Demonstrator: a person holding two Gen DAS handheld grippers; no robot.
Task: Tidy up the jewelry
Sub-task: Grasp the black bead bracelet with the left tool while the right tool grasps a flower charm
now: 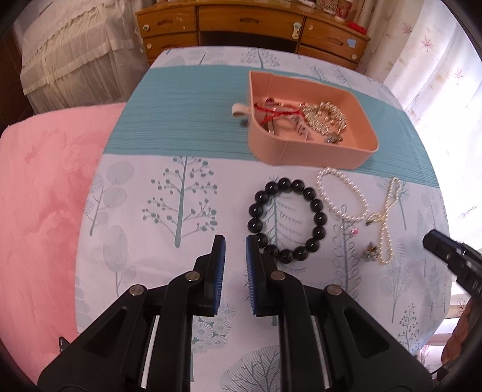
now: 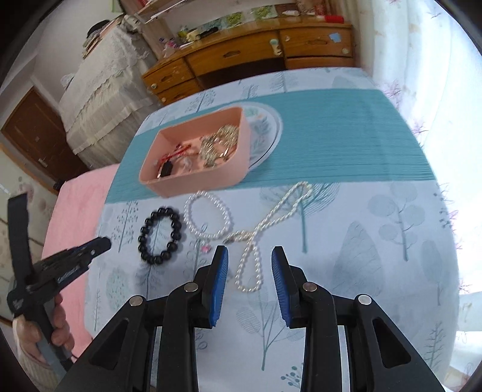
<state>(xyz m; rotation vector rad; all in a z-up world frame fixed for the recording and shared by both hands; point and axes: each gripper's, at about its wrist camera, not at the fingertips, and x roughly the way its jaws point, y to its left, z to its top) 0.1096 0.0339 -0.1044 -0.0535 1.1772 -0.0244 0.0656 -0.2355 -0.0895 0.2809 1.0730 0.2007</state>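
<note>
Pink plastic forms the open tray (image 1: pixel 301 156) set on the teal band of the printed cloth (image 1: pixel 180 120); gold chain and red cord pieces are already gathered inside it, which suggests it is serving as the collection point; three pieces are left outside on the cloth, laid in a row just in front of the tray, apparently awaiting transfer. The black bead bracelet (image 1: pixel 287 220) is found nearest the left gripper (image 1: pixel 235 250); that gripper's jaws are seen nearly together with only a narrow gap and nothing between them, the right pad lying just beside the bracelet's near edge without a clear contact. The round pearl bracelet (image 2: pixel 208 215) is placed between the black one and the long pearl strand (image 2: pixel 250 262), whose clasp end is touching or nearly touching it. The right gripper (image 2: pixel 249 256) is held above the strand's lower loop with jaws apart and empty, pointed steeply down, a posture judged to favour picking that strand. No obstruction is noted between the pieces and the tray; entanglement at the clasp is judged the main risk. A pink blanket (image 1: pixel 45 196) borders the cloth; a wooden dresser (image 1: pixel 250 27) stands behind, well apart.
</note>
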